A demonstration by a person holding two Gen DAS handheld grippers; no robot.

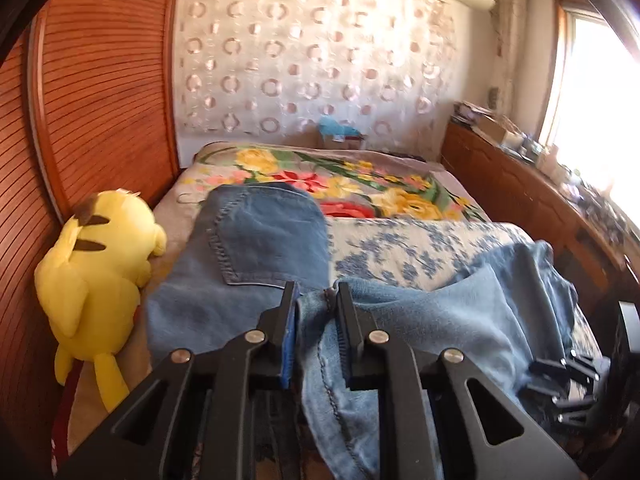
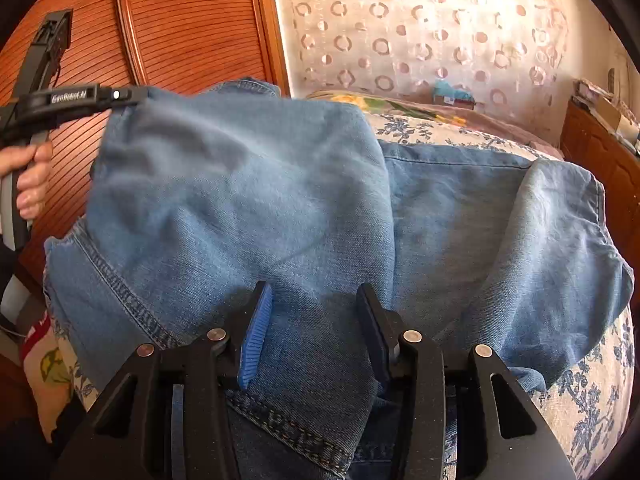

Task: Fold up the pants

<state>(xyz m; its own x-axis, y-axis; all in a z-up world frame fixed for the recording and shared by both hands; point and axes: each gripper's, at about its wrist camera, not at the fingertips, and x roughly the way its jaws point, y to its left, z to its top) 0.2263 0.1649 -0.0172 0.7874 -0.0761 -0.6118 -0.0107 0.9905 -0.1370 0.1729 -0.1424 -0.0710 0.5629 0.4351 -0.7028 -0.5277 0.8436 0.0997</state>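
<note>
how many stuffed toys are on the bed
1. A yellow plush toy lies at the bed's left edge against the wooden slatted panel, beside the jeans. Others may be hidden under the denim or out of view.

1. I'm getting strong daylight from the window (image 1: 592,92) on the right, blown out to white.
2. The curtain (image 1: 312,56) smears with motion blur on my left feed.
3. Fisheye bends the wooden panel (image 2: 192,20); the corners go black.
4. The jeans (image 2: 248,184) look soft, evenly lit.

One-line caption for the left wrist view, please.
Left gripper pinches a fold of jeans on a bed, beside a yellow plush toy.
</note>
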